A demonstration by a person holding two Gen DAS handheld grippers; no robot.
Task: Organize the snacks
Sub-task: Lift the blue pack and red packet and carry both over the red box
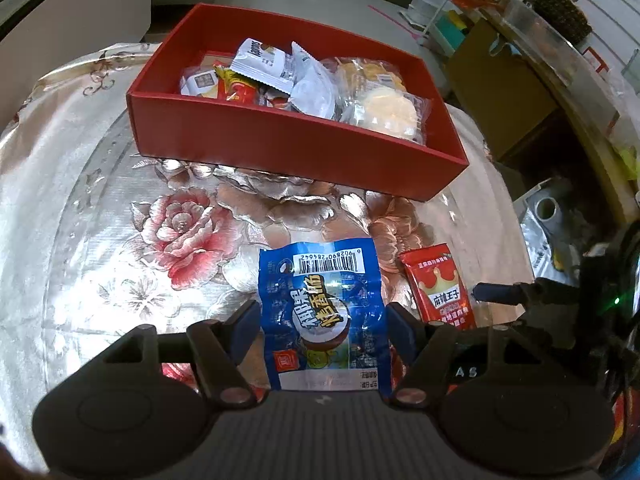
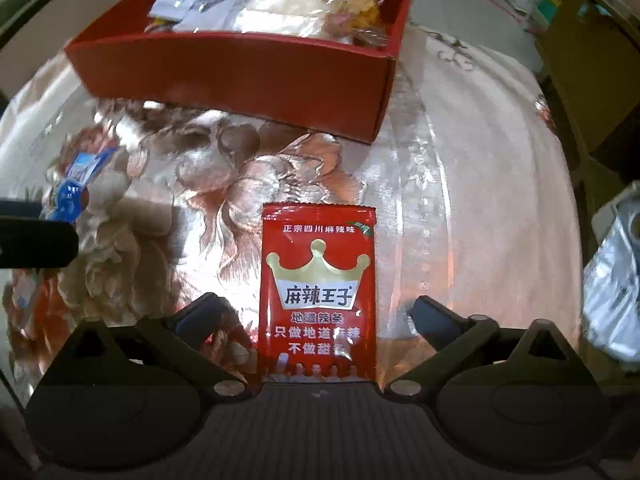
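I see the flowered tablecloth (image 1: 120, 184) covering the round table, and on it, at the far side from both cameras, the red box (image 1: 280, 148) standing open with several wrapped snacks inside: a white packet (image 1: 262, 66), a clear bag holding a pale round cake (image 1: 390, 114), and a few others piled against them. Nearer to me lie the two packets not yet in the box. My left gripper (image 1: 322, 322) has the blue packet (image 1: 320, 312) lying flat between its fingers; the jaws stand spread, one pad close to each side edge of the packet, and I cannot tell whether they touch it. Just to the right of it lies the red packet (image 1: 440, 288), which in the right wrist view sits squarely between the fingers of my right gripper (image 2: 318, 318). Those jaws are spread wide, well clear of the red packet's edges on both sides. Both packets rest on the cloth, near the box but apart from it.
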